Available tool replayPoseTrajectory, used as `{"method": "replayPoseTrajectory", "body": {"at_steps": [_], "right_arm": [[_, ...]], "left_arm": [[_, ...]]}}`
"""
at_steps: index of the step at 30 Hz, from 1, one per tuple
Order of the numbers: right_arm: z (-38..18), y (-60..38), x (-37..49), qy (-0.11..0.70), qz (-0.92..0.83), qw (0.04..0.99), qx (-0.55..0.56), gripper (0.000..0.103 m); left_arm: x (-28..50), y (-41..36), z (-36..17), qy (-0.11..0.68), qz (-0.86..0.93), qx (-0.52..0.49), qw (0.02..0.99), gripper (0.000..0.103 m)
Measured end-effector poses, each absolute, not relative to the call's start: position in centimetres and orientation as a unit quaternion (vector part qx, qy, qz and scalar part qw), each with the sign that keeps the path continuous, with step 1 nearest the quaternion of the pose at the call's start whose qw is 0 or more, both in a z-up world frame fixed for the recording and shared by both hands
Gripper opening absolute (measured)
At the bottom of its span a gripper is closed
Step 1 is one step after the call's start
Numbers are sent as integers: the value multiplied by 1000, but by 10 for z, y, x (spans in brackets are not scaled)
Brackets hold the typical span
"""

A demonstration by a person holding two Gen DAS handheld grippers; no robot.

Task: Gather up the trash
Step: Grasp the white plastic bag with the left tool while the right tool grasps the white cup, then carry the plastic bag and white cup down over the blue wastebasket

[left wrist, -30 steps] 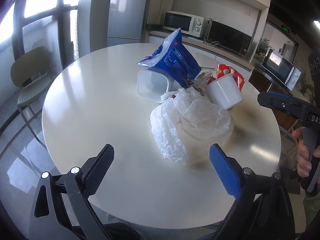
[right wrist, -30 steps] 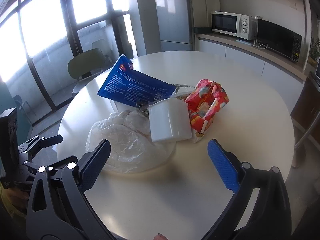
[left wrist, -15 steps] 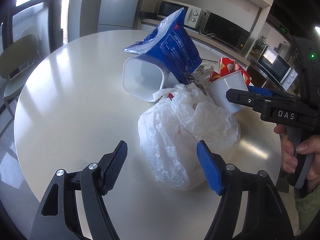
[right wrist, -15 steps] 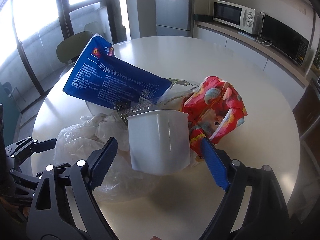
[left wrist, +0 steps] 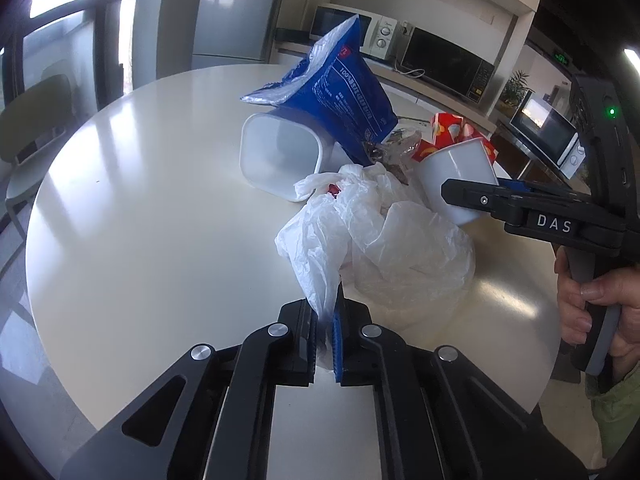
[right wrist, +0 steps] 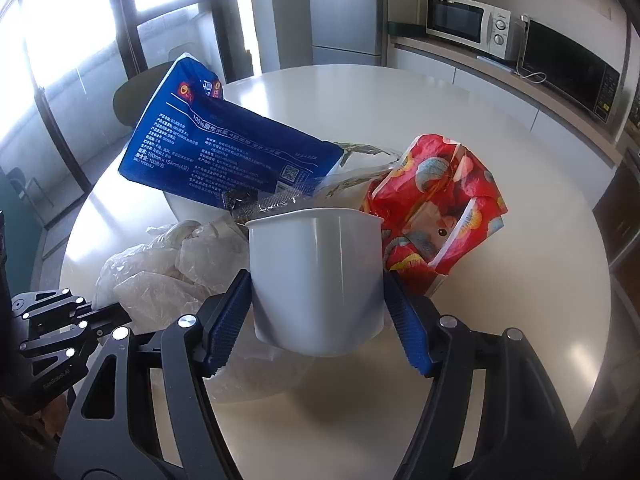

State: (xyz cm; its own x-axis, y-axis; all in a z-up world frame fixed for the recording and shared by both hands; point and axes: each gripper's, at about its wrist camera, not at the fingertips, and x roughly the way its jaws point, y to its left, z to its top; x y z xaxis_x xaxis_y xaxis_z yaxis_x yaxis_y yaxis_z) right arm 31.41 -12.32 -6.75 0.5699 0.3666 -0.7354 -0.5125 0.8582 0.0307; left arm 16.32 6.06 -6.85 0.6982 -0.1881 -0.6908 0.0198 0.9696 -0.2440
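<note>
A crumpled clear plastic bag (left wrist: 384, 240) lies on the round white table (left wrist: 140, 200). My left gripper (left wrist: 325, 312) is shut on a pulled-up fold of that bag at its near edge. A white cup (right wrist: 316, 276) lies on its side among the trash. Around it my right gripper (right wrist: 316, 282) is closing, with the blue pads against both of the cup's sides. Behind the cup are a blue wrapper (right wrist: 224, 152) and a red printed wrapper (right wrist: 440, 200). A white rectangular tub (left wrist: 280, 156) lies tipped under the blue wrapper.
A chair (left wrist: 32, 120) stands by the table's left side near the windows. A counter with microwaves (right wrist: 464, 20) runs along the back wall beside a fridge (right wrist: 344, 4). A person's hand (left wrist: 592, 304) holds the right gripper's handle.
Both grippers came forward and down to the trash pile. The left jaws went from wide apart to shut on the plastic bag. The right jaws narrowed from wide apart onto the white cup.
</note>
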Motion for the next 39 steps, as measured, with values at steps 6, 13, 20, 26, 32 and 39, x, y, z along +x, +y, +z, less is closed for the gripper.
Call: {"method": "replayPoseTrajectory", "body": {"at_steps": [6, 13, 20, 26, 32, 39], "right_arm": [[-61, -128, 307, 380, 253, 885, -89, 64], [-52, -142, 292, 369, 263, 889, -74, 64], [-47, -155, 274, 361, 271, 891, -58, 64], [-39, -160, 256, 351, 275, 894, -46, 64], [-35, -174, 237, 350, 286, 891, -34, 64], [-35, -193, 210, 355, 308, 882, -9, 64]], "left_arm": [[151, 66, -55, 370, -46, -112, 921, 4], [126, 67, -30, 347, -43, -115, 930, 3], [106, 60, -9, 329, -40, -111, 937, 3], [85, 55, 7, 315, -36, -93, 944, 3], [53, 60, 20, 309, -28, -90, 946, 3], [16, 59, 20, 323, -37, -83, 942, 3]]}}
